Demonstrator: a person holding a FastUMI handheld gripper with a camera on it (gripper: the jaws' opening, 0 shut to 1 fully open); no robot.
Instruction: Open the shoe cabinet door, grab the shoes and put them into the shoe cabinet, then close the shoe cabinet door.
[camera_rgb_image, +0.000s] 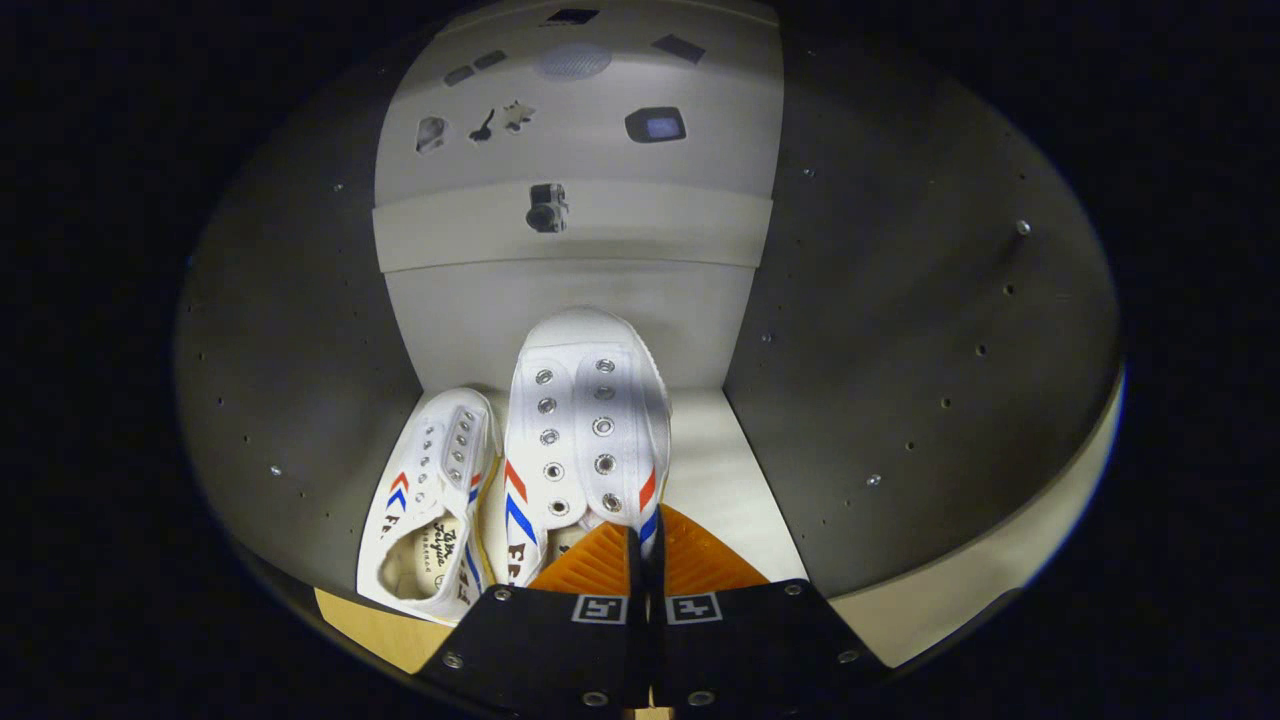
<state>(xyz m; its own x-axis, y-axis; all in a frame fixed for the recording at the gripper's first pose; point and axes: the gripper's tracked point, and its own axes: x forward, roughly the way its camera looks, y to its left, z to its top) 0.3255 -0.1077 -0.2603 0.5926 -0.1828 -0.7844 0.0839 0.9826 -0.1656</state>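
Gripper view: inside the cabinet (300, 330), the gripper (645, 560) has its fingers pressed nearly together on the heel edge of one shoe (585, 430). Its long axis runs 6 to 12 o'clock, toe toward the back wall (575, 310). A second shoe (435, 500) lies parallel, touching it at 9 o'clock, near the left wall.

cabinet shelf (735, 470): pale flat board, lower centre of the frame, boxed in by grey side walls and a light back panel. Two white shoes on it, side by side, toes toward the back. left shoe (432, 505) sits flat, lower left of centre, opening visible. right shoe (585, 440) just beside it, touching or nearly so, heel end pinched between the hand-held gripper (648, 550) fingers, which are closed on it; can't tell if its sole rests on the shelf
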